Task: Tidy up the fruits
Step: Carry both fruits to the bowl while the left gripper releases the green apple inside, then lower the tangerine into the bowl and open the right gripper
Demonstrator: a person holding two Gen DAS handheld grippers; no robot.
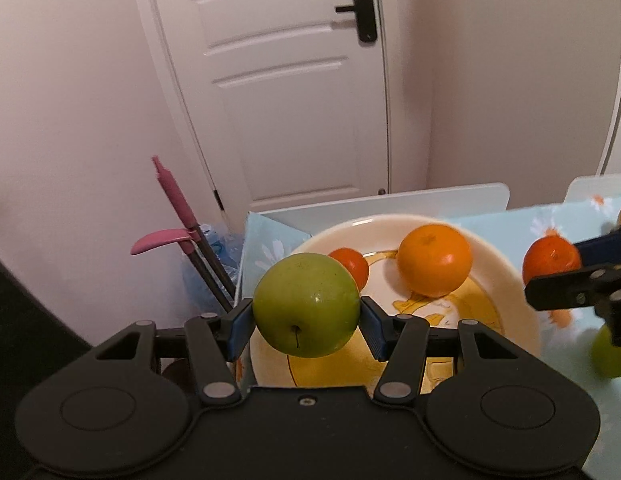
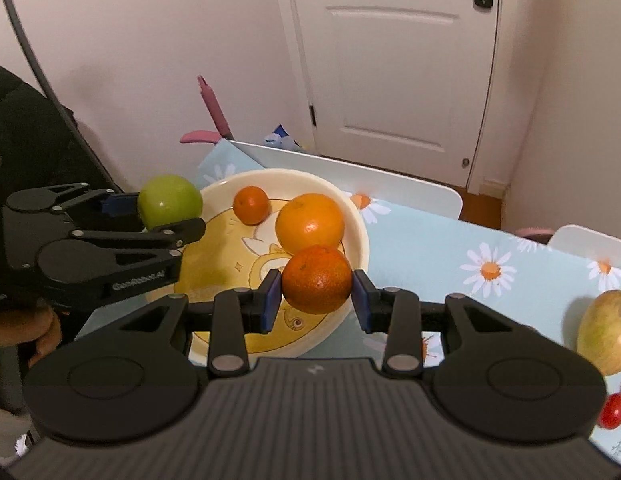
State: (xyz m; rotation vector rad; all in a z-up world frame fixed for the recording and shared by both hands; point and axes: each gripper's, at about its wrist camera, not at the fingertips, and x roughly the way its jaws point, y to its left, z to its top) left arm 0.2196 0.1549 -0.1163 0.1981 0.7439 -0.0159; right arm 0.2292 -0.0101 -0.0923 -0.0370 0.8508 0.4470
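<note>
My left gripper (image 1: 306,320) is shut on a green apple (image 1: 306,304) and holds it above the near left rim of a cream bowl (image 1: 506,268). The apple (image 2: 169,200) and left gripper (image 2: 158,216) also show at the left in the right wrist view. My right gripper (image 2: 316,292) is shut on a dark orange tangerine (image 2: 316,274) above the bowl's (image 2: 360,232) right side; it appears in the left wrist view (image 1: 550,262) too. In the bowl lie a large orange (image 2: 310,222) and a small tangerine (image 2: 251,205).
The bowl stands on a light blue daisy-print tablecloth (image 2: 450,248). A yellow-green apple (image 2: 606,332) and a small red fruit (image 2: 612,412) lie at the right. White chair backs (image 2: 350,176) stand behind the table. A pink-handled tool (image 1: 178,216) leans by the door.
</note>
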